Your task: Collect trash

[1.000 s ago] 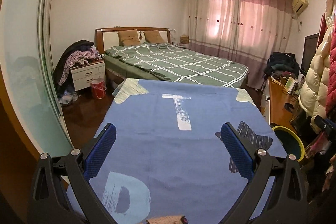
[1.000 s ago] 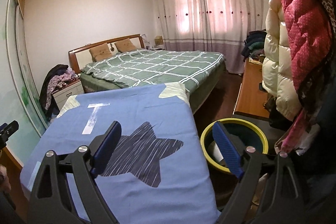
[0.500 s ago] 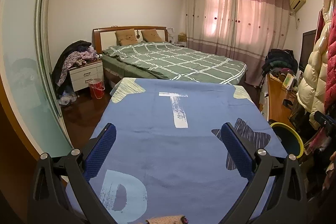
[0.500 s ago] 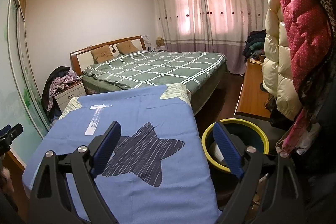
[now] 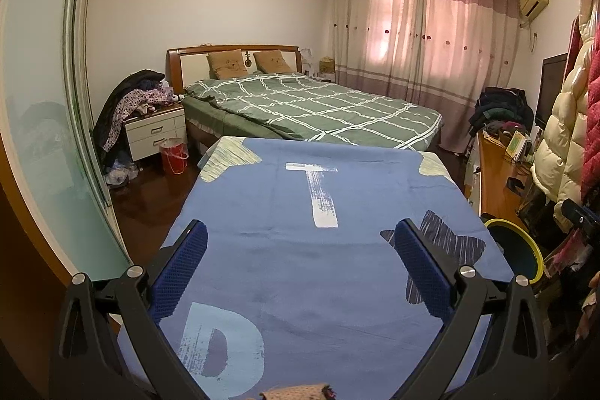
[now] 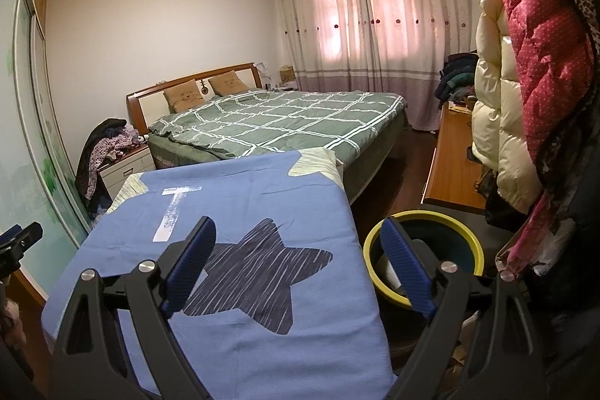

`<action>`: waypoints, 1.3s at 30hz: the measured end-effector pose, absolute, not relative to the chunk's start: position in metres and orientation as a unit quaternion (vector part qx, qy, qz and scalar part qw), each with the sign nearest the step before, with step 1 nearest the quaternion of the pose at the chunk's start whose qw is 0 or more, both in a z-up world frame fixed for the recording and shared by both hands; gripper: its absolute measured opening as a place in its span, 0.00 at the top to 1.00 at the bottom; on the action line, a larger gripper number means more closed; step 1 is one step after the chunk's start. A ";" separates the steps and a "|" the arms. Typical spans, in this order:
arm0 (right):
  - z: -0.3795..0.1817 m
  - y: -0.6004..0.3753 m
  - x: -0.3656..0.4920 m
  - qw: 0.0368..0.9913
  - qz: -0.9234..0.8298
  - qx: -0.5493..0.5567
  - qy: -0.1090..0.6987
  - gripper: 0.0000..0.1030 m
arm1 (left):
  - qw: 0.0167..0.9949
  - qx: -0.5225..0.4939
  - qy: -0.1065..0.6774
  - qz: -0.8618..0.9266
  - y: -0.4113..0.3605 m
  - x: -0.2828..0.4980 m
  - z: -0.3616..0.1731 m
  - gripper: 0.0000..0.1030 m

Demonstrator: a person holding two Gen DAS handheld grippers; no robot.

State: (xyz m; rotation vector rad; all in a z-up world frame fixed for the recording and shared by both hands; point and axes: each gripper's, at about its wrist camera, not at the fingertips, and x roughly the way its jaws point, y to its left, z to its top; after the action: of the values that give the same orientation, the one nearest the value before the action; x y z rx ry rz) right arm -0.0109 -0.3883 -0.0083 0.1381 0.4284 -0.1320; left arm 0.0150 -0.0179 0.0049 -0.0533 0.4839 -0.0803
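Note:
A dark bin with a yellow rim [image 6: 423, 257] stands on the floor to the right of a blue-covered surface [image 6: 240, 231]; something pale lies inside it. The same bin [image 5: 515, 250] shows at the right edge of the left wrist view. My left gripper [image 5: 300, 257] hangs open over the blue cover [image 5: 300, 212], nothing between its blue pads. My right gripper [image 6: 300, 250] is open too, its left finger over the dark star print and its right finger in front of the bin. No loose trash shows on the cover.
Beyond the blue cover lies a bed with a green checked quilt [image 5: 318, 107]. A red bucket [image 5: 173, 156] and a white nightstand [image 5: 155, 134] piled with clothes sit at the left. A wooden desk [image 6: 453, 171] and hanging coats [image 6: 525, 62] crowd the right side. A glass sliding door [image 5: 45, 122] runs along the left.
The left wrist view has drifted slightly, so the bed and blue cover sit a little lower and nearer the middle. The right view barely differs. Both grippers stay open.

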 end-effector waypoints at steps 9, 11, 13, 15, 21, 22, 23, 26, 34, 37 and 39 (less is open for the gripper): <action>-0.009 -0.388 -0.009 0.972 -0.065 0.072 0.213 0.17 | 0.969 -0.023 0.244 -0.041 -0.022 0.018 0.001 0.05; -0.009 -0.388 -0.009 0.972 -0.065 0.071 0.213 0.17 | 0.969 -0.023 0.244 -0.042 -0.023 0.019 0.001 0.05; -0.009 -0.389 -0.009 0.972 -0.063 0.072 0.214 0.17 | 0.969 -0.023 0.244 -0.041 -0.022 0.018 0.001 0.05; -0.010 -0.389 -0.008 0.972 -0.062 0.074 0.215 0.17 | 0.968 -0.023 0.245 -0.042 -0.022 0.019 0.000 0.05; -0.010 -0.389 -0.008 0.972 -0.062 0.075 0.214 0.17 | 0.968 -0.023 0.246 -0.044 -0.022 0.020 -0.001 0.05; -0.010 -0.389 -0.008 0.972 -0.061 0.075 0.214 0.17 | 0.968 -0.022 0.246 -0.044 -0.022 0.020 -0.001 0.05; -0.010 -0.389 -0.008 0.972 -0.062 0.075 0.214 0.17 | 0.968 -0.022 0.246 -0.044 -0.022 0.020 -0.002 0.05; -0.010 -0.389 -0.008 0.972 -0.061 0.075 0.214 0.17 | 0.968 -0.023 0.246 -0.044 -0.023 0.021 -0.003 0.05; -0.011 -0.389 -0.007 0.972 -0.061 0.075 0.216 0.17 | 0.969 -0.020 0.244 -0.038 -0.024 0.021 -0.004 0.05; -0.013 -0.387 -0.005 0.971 -0.060 0.075 0.217 0.17 | 0.969 -0.018 0.244 -0.038 -0.026 0.021 -0.005 0.05; -0.013 -0.386 -0.005 0.971 -0.060 0.075 0.218 0.17 | 0.969 -0.017 0.244 -0.039 -0.026 0.022 -0.006 0.05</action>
State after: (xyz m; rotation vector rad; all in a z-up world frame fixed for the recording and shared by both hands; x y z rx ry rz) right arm -0.0047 -0.3865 -0.0130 0.1514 0.4394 -0.1207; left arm 0.0216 -0.0263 -0.0063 -0.0351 0.4940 -0.0785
